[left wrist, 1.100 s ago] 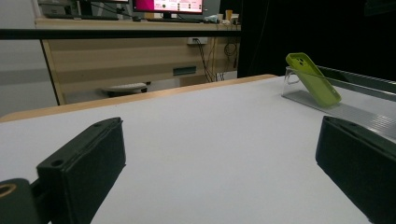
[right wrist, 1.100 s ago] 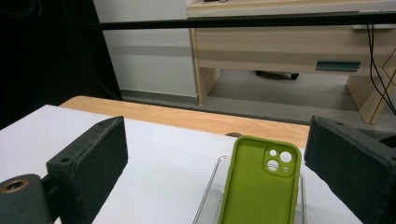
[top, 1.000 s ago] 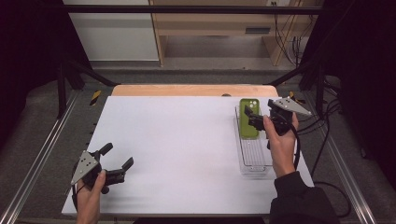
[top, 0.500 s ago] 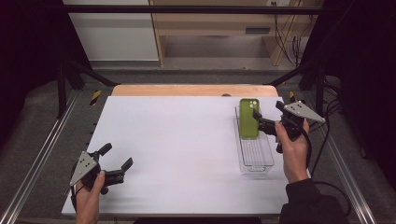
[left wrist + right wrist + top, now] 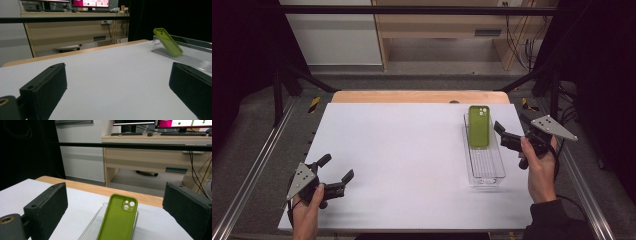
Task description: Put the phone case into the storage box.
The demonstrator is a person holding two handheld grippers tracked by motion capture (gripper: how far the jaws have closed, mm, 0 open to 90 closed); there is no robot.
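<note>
At the table's right side, lines on the scene:

Case: a green phone case [image 5: 478, 126] lies in the far end of a clear plastic tray [image 5: 486, 170], inner side up, its upper end propped on the tray's far wall.
Long axis: runs away from the person along the tray's length; the camera cut-out sits at the far, raised end, as the right gripper view shows [image 5: 117, 220].
Tray: narrow, its length running near to far on the white tabletop [image 5: 412, 155], close to the right edge; its near half holds nothing.
Change: a second ago the right gripper [image 5: 507, 137] was over the tray at the case; now it stands off to the tray's right, clear of both. The case lies where it lay. The left gripper [image 5: 334, 175] has kept its place.
Right gripper: jaws spread wide, nothing between them, pointing left toward the tray's side; the right hand [image 5: 537, 167] holds it from below, forearm coming up along the table's right edge.
Left gripper: jaws spread, nothing held, low over the near left corner, pointing right across the table toward the tray [image 5: 185, 57]; the left hand [image 5: 309, 207] grips its handle.
</note>
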